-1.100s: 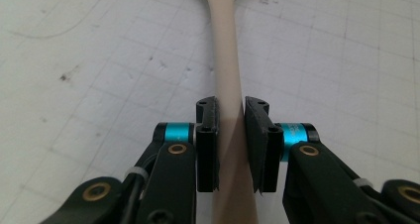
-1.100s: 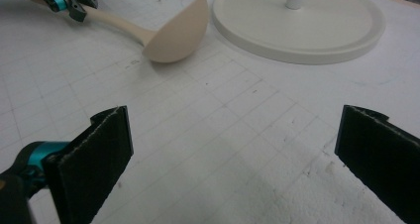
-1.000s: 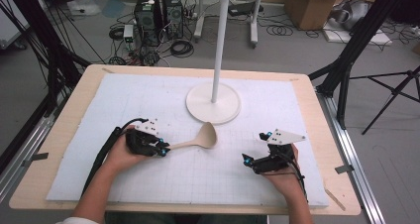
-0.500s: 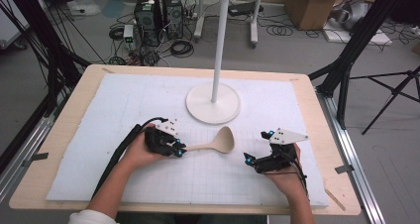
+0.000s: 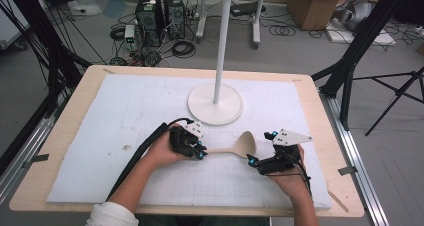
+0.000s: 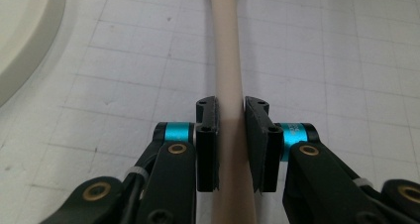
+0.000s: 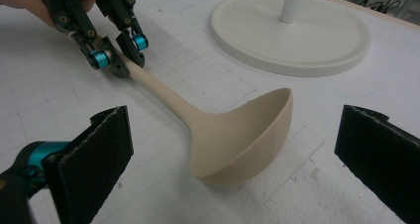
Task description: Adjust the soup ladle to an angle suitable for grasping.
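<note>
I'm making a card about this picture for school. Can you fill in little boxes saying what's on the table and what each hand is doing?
Thing being moved: ladle, beige
Left gripper: jaws shut on the ladle's handle
Right gripper: jaws open, bowl of the ladle in front of them
Ladle bowl: resting on the white mat, tipped on its side
Stand: white round base with a pole, behind the ladle
Table: wooden, under the mat

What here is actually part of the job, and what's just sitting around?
In use: ladle, clamped by its handle in the left gripper; right gripper, open beside its bowl; white stand, probably.

Lying about: computer towers, floor cables, cardboard boxes, tripod.
</note>
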### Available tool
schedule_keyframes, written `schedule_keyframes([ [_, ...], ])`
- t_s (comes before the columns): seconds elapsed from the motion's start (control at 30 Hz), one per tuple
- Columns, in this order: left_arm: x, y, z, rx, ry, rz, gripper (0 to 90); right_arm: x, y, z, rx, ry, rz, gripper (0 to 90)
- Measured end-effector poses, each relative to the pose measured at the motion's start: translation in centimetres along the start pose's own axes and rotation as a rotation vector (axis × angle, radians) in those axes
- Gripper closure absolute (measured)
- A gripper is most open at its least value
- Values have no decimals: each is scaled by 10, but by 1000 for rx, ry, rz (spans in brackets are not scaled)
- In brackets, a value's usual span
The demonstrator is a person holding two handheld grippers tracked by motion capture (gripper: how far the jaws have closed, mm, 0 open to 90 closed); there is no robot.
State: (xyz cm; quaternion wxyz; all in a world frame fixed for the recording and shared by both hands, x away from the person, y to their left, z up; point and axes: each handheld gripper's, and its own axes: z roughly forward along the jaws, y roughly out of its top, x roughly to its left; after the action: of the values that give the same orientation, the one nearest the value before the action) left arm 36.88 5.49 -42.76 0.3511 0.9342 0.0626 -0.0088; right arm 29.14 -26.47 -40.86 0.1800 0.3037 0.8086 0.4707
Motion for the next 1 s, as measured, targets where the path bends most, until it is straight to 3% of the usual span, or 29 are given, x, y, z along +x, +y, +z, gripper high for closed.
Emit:
schedule_keyframes([
  [0.17, -1, 0, -2, -10, 3, 8, 743, 0, 0, 1, 5, 1, 0, 3],
  [0.37, -2, -4, -23, -74, 54, -33, 543, 1, 0, 2, 7, 4, 4, 3],
  [0.57, -10, -30, -53, -200, 98, -92, 420, 1, 0, 2, 13, 3, -2, 3],
  [0.6, -10, -30, -53, -200, 98, -92, 403, 1, 0, 2, 13, 3, -2, 3],
  [0.63, -14, -41, -64, -232, 115, -105, 386, 1, 0, 3, 13, 3, -2, 3],
  [0.67, -14, -41, -64, -232, 115, -105, 367, 1, 0, 3, 13, 3, -2, 3],
  [0.7, -20, -51, -73, -282, 131, -122, 350, 1, 0, 3, 14, 3, -2, 3],
  [0.73, -20, -51, -73, -282, 131, -122, 333, 1, 0, 3, 14, 3, -2, 3],
  [0.8, -29, -64, -89, -333, 161, -141, 292, 1, 0, 3, 15, 3, -2, 3],
  [1.0, -39, -84, -111, -341, 210, -151, 190, 1, 0, 3, 14, 1, -2, 3],
])
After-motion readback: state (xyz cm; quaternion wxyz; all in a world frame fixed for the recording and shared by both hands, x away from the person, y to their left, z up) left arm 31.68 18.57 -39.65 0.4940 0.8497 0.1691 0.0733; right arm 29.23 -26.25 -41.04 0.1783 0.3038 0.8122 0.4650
